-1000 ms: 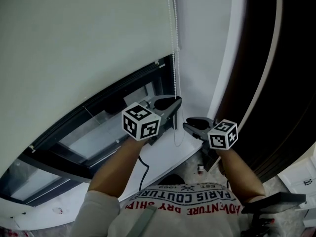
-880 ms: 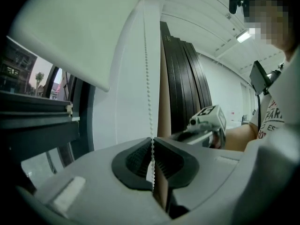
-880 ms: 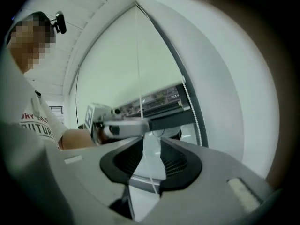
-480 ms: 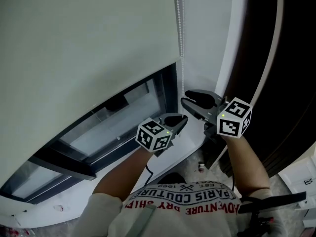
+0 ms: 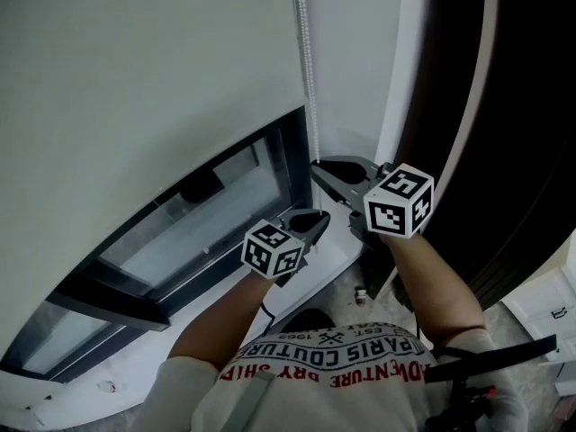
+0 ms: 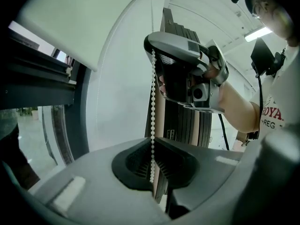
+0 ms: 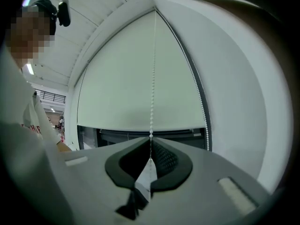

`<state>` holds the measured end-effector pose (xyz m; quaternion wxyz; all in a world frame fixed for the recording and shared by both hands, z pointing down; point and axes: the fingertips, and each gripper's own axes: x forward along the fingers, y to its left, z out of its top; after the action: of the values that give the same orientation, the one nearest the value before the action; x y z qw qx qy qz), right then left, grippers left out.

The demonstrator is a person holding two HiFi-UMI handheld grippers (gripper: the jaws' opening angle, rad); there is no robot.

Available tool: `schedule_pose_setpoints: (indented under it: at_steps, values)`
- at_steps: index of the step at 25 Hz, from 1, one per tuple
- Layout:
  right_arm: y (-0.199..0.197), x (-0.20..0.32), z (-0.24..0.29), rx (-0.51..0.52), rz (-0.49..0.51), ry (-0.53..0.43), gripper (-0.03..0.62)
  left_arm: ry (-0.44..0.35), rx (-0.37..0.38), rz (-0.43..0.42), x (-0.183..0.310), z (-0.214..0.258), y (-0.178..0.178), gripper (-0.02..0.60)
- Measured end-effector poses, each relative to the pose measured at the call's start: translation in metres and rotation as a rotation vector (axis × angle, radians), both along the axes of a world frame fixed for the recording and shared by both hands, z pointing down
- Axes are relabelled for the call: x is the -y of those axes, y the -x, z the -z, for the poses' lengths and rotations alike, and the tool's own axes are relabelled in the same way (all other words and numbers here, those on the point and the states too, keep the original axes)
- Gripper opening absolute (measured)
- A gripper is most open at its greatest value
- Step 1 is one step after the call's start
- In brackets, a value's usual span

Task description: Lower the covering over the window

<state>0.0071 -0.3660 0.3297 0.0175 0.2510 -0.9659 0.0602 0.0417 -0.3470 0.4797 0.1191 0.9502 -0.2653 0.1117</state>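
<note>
**Chain being taken hand over hand**

Since the frame a second ago, the left gripper has been brought down and the right gripper has been lifted above it. The right jaws have just been closing, with the chain between them.

Nearest, the chain is being clamped by the left gripper, held low, probably so that tension is being kept. Just above, the same strand is being pinched by the right gripper, which is probably being placed high so that a long downward pull is being made ready.

Beyond, the blind is hanging over most of the window. A band of glass is being left bare below its edge, so the lowering is being judged unfinished.
</note>
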Motion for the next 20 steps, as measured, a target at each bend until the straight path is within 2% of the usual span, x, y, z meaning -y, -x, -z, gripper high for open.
schedule_pose_setpoints:
  at_steps: [5,9,12,15,17,20]
  values:
    - [0.005,-0.008,-0.021,-0.041,0.003,0.005,0.011,0.019,0.058,0.025,-0.002,-0.021,0.010,0.011]
    - [0.003,-0.013,-0.049,-0.046,-0.005,0.078,0.011,0.089,0.089,0.005,-0.013,-0.050,0.006,0.012]
    - [0.010,-0.019,-0.079,-0.123,-0.003,0.098,0.011,0.141,0.131,-0.008,-0.023,-0.079,0.012,0.012]
    - [0.013,-0.022,-0.095,-0.114,-0.005,0.134,0.011,0.177,0.110,0.009,-0.023,-0.092,0.024,0.014]
    - [0.010,-0.021,-0.094,-0.098,-0.019,0.143,0.011,0.162,0.101,0.022,-0.021,-0.090,0.030,0.015]
    - [0.003,-0.021,-0.091,-0.097,-0.063,0.128,0.012,0.096,0.120,0.077,-0.019,-0.083,0.041,0.021]
